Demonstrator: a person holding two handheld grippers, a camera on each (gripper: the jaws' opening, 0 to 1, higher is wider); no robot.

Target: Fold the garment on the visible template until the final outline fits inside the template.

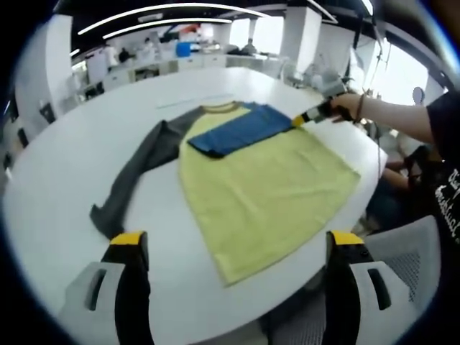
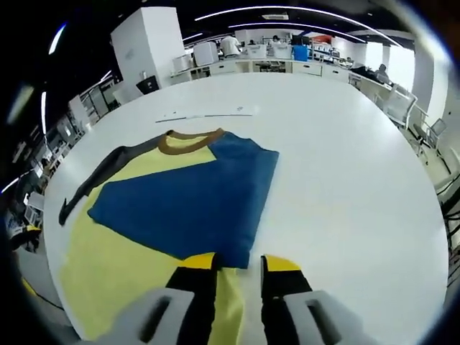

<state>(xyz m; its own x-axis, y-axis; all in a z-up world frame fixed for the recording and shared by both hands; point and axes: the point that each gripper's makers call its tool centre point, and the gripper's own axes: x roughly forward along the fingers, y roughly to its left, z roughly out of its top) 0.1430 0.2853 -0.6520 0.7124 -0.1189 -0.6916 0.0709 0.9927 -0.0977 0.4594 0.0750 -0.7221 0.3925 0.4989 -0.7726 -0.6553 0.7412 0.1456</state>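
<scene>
A yellow shirt (image 1: pixel 262 194) lies spread flat on a round white table (image 1: pixel 79 165); in the left gripper view its hem is toward the near edge and its brown collar (image 1: pixel 221 108) toward the far side; a grey sleeve (image 1: pixel 136 169) stretches out to the left, lying flat and ending near the near-left part of the table; a blue sleeve (image 1: pixel 241 129) is folded across the upper chest, lying on top of the yellow body just below the collar; the left gripper (image 1: pixel 237 248) hangs over the near table edge with its yellow-tipped jaws spread wide apart and nothing between them, clear of the cloth; at the right side of the shirt, a person's hand (image 1: pixel 348 106) holds the right gripper (image 1: pixel 307 115), whose tip sits at the edge of the blue fold; in the right gripper view the right gripper (image 2: pixel 237 264) has its jaws close together with a narrow gap, at the near edge of the blue sleeve (image 2: pixel 187 205); whether cloth is pinched between them I cannot tell; a thin pale line (image 2: pixel 208 115) lies on the table beyond the collar; desks and office gear stand in the far background
</scene>
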